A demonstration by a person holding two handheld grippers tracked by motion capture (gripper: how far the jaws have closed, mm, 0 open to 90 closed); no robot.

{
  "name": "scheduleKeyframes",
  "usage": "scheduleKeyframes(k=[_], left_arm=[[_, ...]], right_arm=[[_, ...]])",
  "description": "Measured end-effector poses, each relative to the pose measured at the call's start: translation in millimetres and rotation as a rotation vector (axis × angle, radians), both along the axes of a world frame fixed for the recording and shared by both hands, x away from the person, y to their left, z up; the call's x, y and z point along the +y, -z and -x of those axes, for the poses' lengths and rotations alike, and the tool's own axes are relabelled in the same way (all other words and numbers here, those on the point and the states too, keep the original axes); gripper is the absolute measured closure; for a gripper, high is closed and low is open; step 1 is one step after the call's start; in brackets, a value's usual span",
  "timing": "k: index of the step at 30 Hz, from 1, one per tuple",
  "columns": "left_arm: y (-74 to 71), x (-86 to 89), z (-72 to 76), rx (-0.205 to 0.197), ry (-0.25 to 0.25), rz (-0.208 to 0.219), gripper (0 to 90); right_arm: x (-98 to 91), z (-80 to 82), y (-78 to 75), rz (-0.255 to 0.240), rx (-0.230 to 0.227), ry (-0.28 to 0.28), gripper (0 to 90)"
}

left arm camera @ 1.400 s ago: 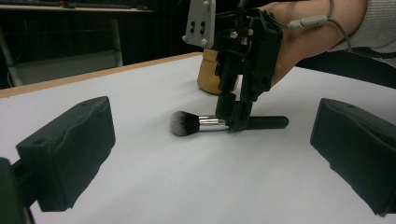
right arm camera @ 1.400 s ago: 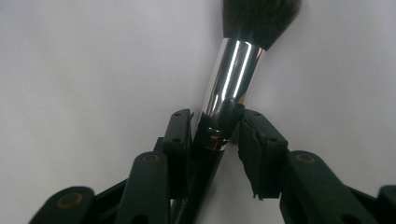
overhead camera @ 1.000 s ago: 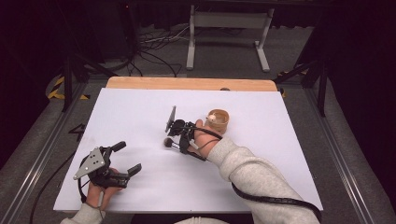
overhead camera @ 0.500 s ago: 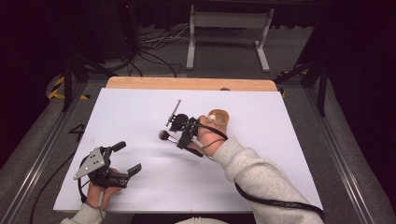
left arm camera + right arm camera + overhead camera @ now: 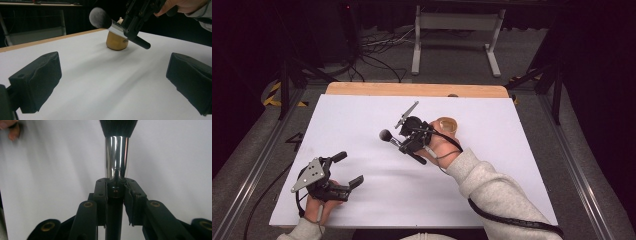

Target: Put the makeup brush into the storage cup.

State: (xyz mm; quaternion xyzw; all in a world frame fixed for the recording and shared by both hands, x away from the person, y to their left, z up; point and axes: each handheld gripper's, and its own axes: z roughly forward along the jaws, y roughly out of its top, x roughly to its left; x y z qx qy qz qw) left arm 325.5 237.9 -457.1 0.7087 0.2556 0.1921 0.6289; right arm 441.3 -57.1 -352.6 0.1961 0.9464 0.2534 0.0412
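Gripping a black-handled makeup brush (image 5: 398, 142) with a chrome ferrule and a dark round bristle head, the right claw (image 5: 408, 141) is seen clenched on the handle just behind the ferrule; in the right gripper view the brush (image 5: 116, 157) runs straight out between the two pads (image 5: 101, 195), bristles away from the hand. Brush and claw are held clear above the white desk (image 5: 362, 125), roughly mid-desk, the bristle head pointing toward the person's left. From the left gripper view the brush (image 5: 110, 23) is seen tilted, head higher than the tail of the handle, with the right claw (image 5: 136, 21) around it.

Behind the right hand (image 5: 439, 145) a small tan wooden cup-like holder (image 5: 447, 125) stands upright on the desk; its exact form is hard to make out. The same holder (image 5: 116, 41) sits behind the brush in the left gripper view.

The left claw (image 5: 346, 167) is held low near the front-left of the desk, released, jaws wide with nothing between them, well apart from the brush.
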Motion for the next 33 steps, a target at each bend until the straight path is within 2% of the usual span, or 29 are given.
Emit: scheduleKeyframes(k=[8, 17, 21, 33], left_arm=[[-0.1, -0.1, 0.2, 0.0, -0.002, 0.0, 0.5], [-0.2, -1.1, -0.1, -0.01, 0.002, -0.013, 0.5], [-0.4, -0.1, 0.0, -0.005, 0.001, -0.016, 0.5], [-0.2, -0.8, -0.4, -0.012, 0.001, -0.017, 0.5]], right_arm=[[-11.1, 6.4, -12.6, -0.109, -0.077, 0.006, 73.3], [-32.0, 7.1, -22.6, -0.26, -0.14, 0.065, 73.3], [-40.2, 10.0, -24.9, -0.32, -0.185, 0.076, 73.3], [-56.9, 16.6, -30.1, -0.431, -0.264, 0.106, 73.3]])
